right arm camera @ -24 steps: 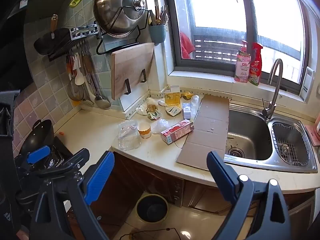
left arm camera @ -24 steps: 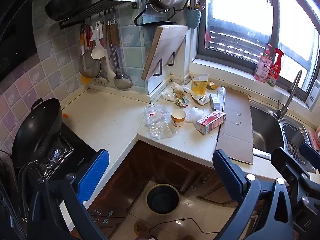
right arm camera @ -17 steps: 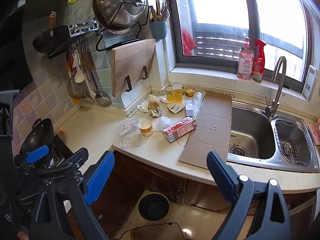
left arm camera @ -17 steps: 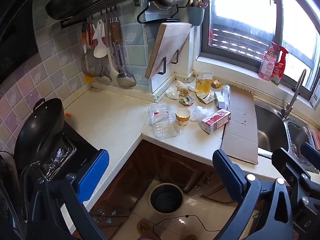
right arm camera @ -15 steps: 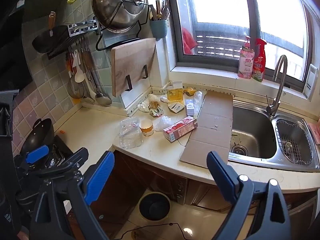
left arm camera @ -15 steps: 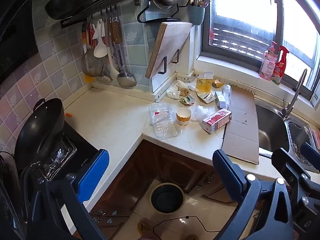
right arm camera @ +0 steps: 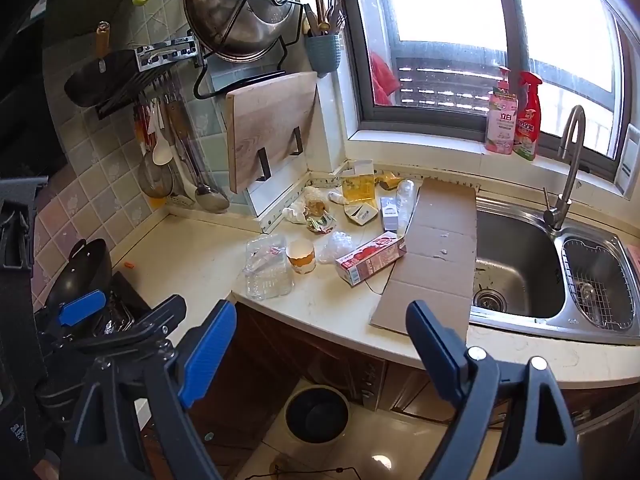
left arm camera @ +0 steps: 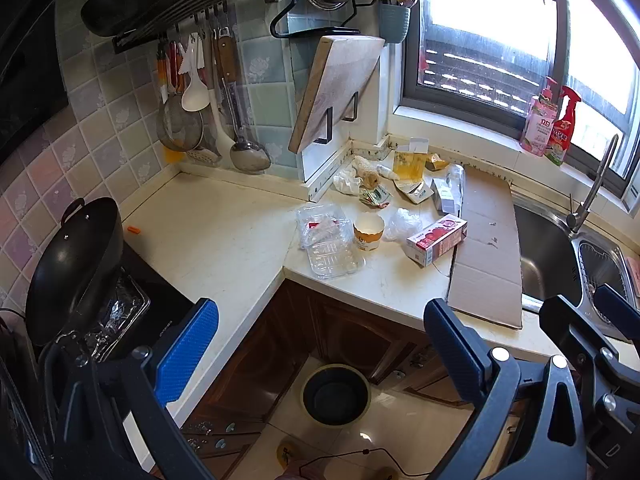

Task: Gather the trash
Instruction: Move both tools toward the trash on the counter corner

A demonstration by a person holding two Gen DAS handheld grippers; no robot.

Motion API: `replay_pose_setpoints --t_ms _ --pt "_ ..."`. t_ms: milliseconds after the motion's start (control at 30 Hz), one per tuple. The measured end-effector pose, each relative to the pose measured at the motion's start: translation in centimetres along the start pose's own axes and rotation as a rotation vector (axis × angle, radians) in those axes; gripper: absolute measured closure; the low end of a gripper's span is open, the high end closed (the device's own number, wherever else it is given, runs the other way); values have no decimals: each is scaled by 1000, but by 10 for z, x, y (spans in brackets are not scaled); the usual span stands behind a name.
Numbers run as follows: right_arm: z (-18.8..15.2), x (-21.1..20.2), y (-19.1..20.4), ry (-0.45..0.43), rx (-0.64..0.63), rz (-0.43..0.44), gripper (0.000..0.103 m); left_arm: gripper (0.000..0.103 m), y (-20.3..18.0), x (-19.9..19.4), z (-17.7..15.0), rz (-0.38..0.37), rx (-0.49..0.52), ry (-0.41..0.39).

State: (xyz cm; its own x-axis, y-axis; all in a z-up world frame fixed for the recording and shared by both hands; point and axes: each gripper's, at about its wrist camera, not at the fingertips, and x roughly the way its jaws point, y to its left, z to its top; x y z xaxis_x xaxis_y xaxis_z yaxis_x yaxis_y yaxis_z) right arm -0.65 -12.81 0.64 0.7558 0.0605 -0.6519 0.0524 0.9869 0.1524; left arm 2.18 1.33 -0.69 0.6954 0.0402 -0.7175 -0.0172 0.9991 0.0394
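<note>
Trash lies on the white corner counter: a clear plastic clamshell, a paper cup, a crumpled clear bag, a red-and-white carton, a flat cardboard sheet and several wrappers near the wall. They also show in the right wrist view: clamshell, cup, carton, cardboard. A dark round bin stands on the floor below. My left gripper and right gripper are open, empty and held back from the counter.
A steel sink with faucet lies right of the cardboard. A black wok sits on the stove at left. A cutting board, hanging utensils and two spray bottles line the wall and sill.
Both views have shifted slightly, so the counter and the bin sit a little further right and lower in frame. Both grippers stay open. No trash has moved.
</note>
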Motion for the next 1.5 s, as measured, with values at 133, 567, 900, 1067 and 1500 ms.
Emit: replay_pose_setpoints --t_ms 133,567,900,1067,1500 --pt "1 3 0 3 3 1 16 2 -2 4 0 3 4 1" --pt "2 11 -7 24 22 2 24 2 -12 13 1 -3 15 17" --pt "1 11 -9 37 35 7 24 2 -15 16 1 -8 14 37" --pt "0 12 -10 40 38 11 24 2 -15 16 1 -8 13 37" --pt "-2 13 -10 48 45 17 24 2 -15 16 -5 -10 12 42"
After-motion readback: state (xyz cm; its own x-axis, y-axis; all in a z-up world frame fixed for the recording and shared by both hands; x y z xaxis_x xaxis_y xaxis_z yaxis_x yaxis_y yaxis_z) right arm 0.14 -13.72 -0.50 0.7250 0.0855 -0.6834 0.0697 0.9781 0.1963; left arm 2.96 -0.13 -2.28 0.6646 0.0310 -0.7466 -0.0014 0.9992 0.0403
